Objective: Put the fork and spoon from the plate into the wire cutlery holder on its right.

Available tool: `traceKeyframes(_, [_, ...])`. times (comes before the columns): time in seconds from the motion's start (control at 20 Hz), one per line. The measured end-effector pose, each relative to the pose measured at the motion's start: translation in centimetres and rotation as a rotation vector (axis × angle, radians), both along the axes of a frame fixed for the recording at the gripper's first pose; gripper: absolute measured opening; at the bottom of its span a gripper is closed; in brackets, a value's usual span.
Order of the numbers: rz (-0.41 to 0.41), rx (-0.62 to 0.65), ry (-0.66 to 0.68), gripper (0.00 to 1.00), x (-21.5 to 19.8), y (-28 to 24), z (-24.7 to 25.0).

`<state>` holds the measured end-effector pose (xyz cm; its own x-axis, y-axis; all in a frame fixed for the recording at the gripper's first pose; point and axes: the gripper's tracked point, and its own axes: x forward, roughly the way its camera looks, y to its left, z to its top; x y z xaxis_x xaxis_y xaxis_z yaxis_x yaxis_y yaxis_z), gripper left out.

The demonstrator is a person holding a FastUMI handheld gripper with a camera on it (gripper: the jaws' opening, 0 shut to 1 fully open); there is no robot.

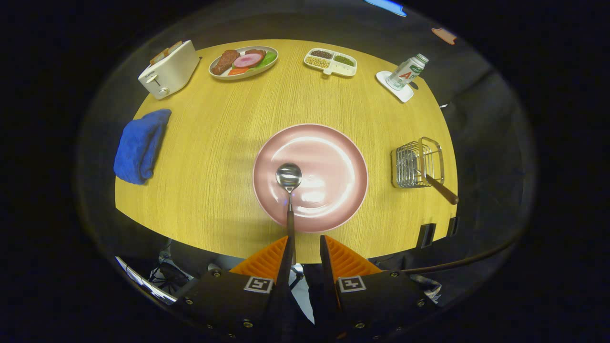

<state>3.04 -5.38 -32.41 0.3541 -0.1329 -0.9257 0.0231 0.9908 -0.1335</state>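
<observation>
- Gripper view: the claw [305, 247] sits at the near edge of the surface [214, 157], its fingers set narrow. The spoon [289, 190] runs forward from them over the pink plate [333, 157]; its bowl hangs above the plate's middle.
- The spoon's dark handle lies against the inner face of the left finger. A gap shows between it and the right finger, so I cannot tell whether both fingers press on it.
- Handling, as a judgement: the spoon looks like polished metal with a slim handle, so light, stiff and slippery. A hold low on the handle leaves the bowl end free to swing or droop; a firm, square pinch should keep it from turning.
- The wire cutlery holder [412, 166] stands right of the plate, well apart from it, near the surface's right edge. A brown handle, likely the fork [441, 188], already leans out of it toward the near side.
- The holder looks light and open-sided; a knock from the spoon could shift or tip it, and the leaning handle narrows the way in.
- The surface is a round, yellow, wood-grain top. A blue cloth [140, 145] lies at the left, a toaster [169, 69] far left, a food plate [244, 62] and a divided dish [331, 62] at the far side, and a bottle [406, 71] on a white coaster [395, 88] far right.
- The room beyond is dark.
</observation>
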Motion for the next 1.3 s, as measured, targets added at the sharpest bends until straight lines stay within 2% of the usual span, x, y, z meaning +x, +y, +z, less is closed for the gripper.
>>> traceKeyframes(0.6, [0.018,0.045,0.077,0.35,-0.4,0.8,-7.6])
traceKeyframes(0.95, [0.025,0.040,0.114,0.34,-1.0,0.7,-9.4])
traceKeyframes(1.0, [0.027,0.040,0.113,0.14,-0.9,0.4,-10.1])
traceKeyframes(1.1, [0.014,0.047,0.120,0.14,-1.0,0.4,-9.9])
traceKeyframes(1.3, [0.003,0.070,0.094,0.04,-0.7,0.7,-9.4])
